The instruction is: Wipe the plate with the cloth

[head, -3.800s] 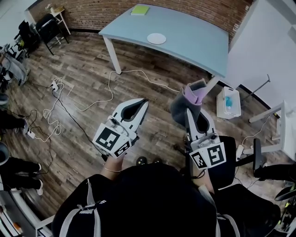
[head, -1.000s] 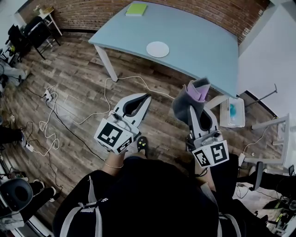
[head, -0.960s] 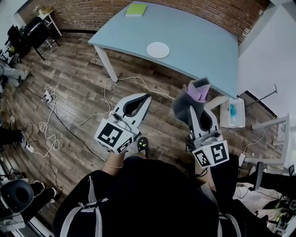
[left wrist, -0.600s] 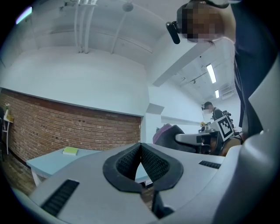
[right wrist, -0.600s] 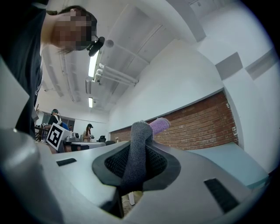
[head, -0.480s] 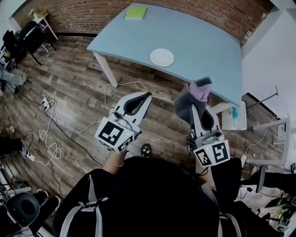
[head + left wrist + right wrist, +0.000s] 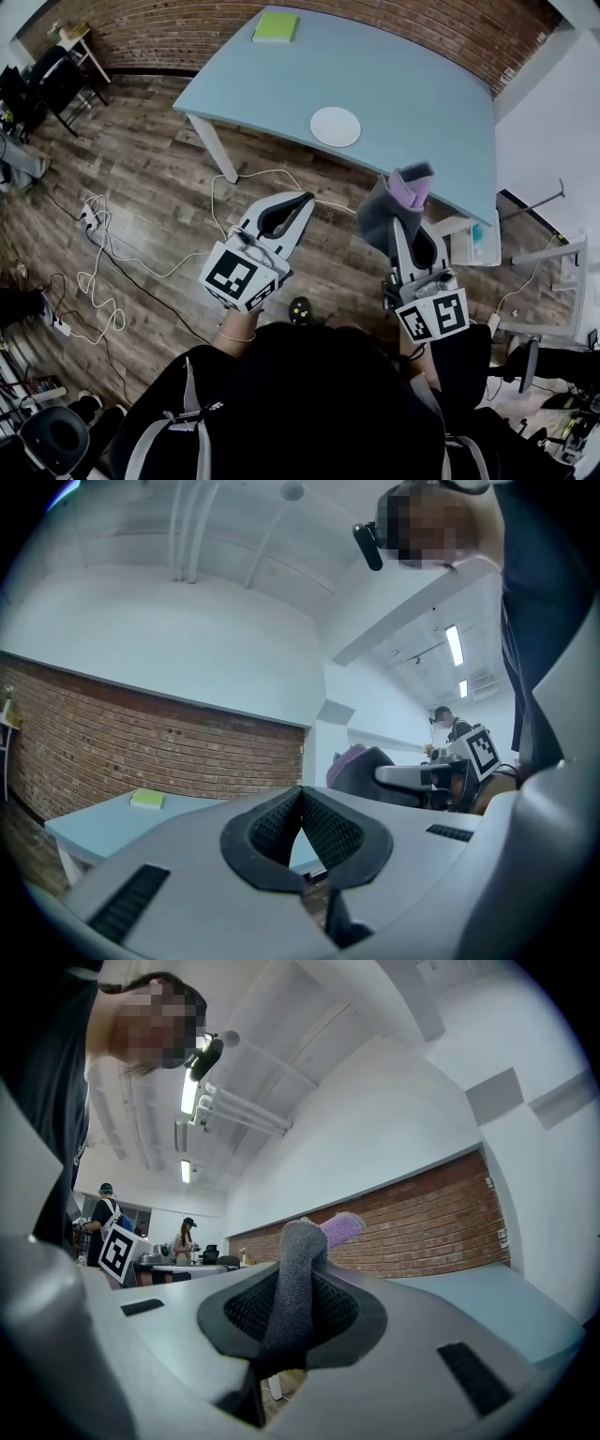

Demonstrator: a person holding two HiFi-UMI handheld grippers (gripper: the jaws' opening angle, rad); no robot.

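My right claw (image 7: 405, 228) clamps the grey cloth (image 7: 392, 202); my left claw (image 7: 302, 201) is closed, empty. Nothing steadies the plate (image 7: 336, 127) on the table (image 7: 422, 84), so wiping may slide it.

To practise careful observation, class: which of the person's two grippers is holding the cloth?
The right gripper, shut on the grey-and-purple cloth sticking up from its jaws. The left gripper is shut too, with nothing between its jaws.
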